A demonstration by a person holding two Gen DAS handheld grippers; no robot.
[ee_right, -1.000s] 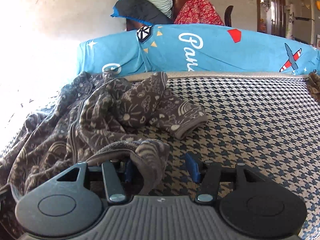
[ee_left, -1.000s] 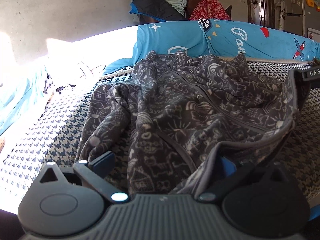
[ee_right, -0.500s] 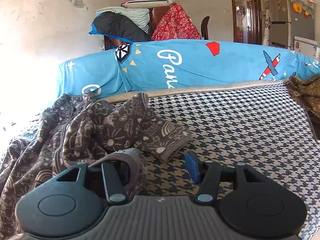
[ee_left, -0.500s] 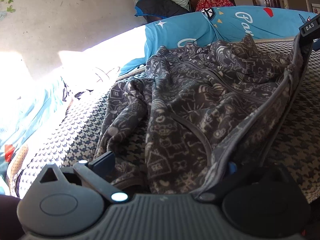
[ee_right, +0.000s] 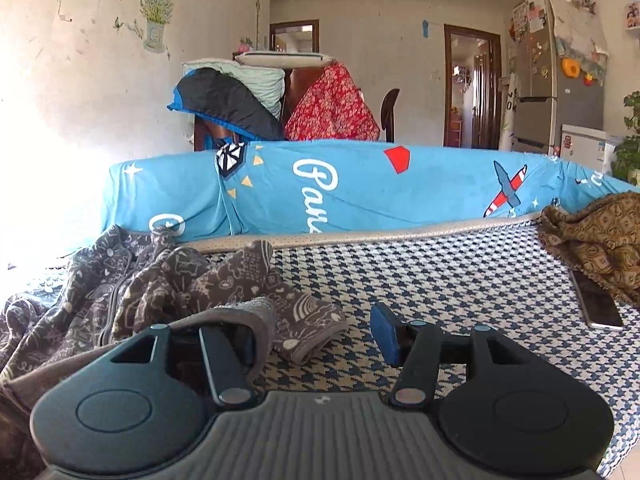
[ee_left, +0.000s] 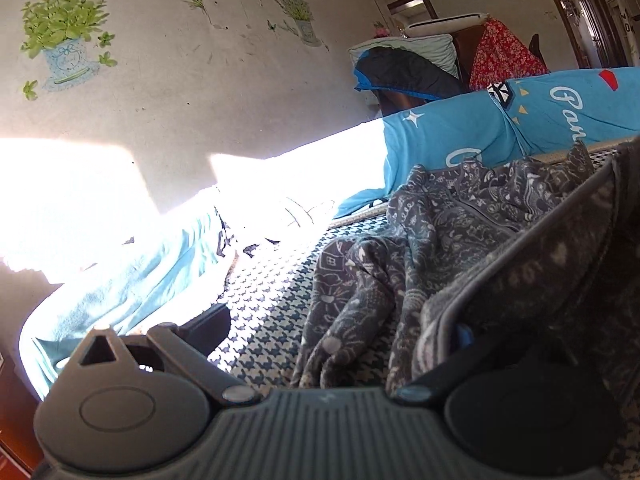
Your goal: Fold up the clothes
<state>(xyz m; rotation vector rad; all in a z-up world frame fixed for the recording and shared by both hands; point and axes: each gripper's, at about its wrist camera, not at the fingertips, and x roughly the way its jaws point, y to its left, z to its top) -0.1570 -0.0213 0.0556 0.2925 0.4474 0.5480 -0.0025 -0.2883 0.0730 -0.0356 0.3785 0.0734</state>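
Houndstooth mat (ee_right: 460,272) on a sofa-like seat, blue printed cover (ee_right: 360,192) behind: grey patterned garment (ee_left: 460,240) draped over both tools.

Left hand-held gripper (ee_left: 340,332): jaws apart, left finger clear over the mat, garment hem lying across the right finger (ee_left: 464,334); no squeeze visible. Right hand-held gripper (ee_right: 316,338): jaws stand apart, hem folded over the left finger only, right pad (ee_right: 384,334) bare; nothing pinched between. Bulk of garment lies ahead and right of the left tool, ahead and left of the right tool. Right view alone shows a brown patterned cloth (ee_right: 600,240), a flat dark device (ee_right: 596,304) beside it, a fridge (ee_right: 556,64). Left view alone shows a plant decal (ee_left: 64,36) and sunlit wall.
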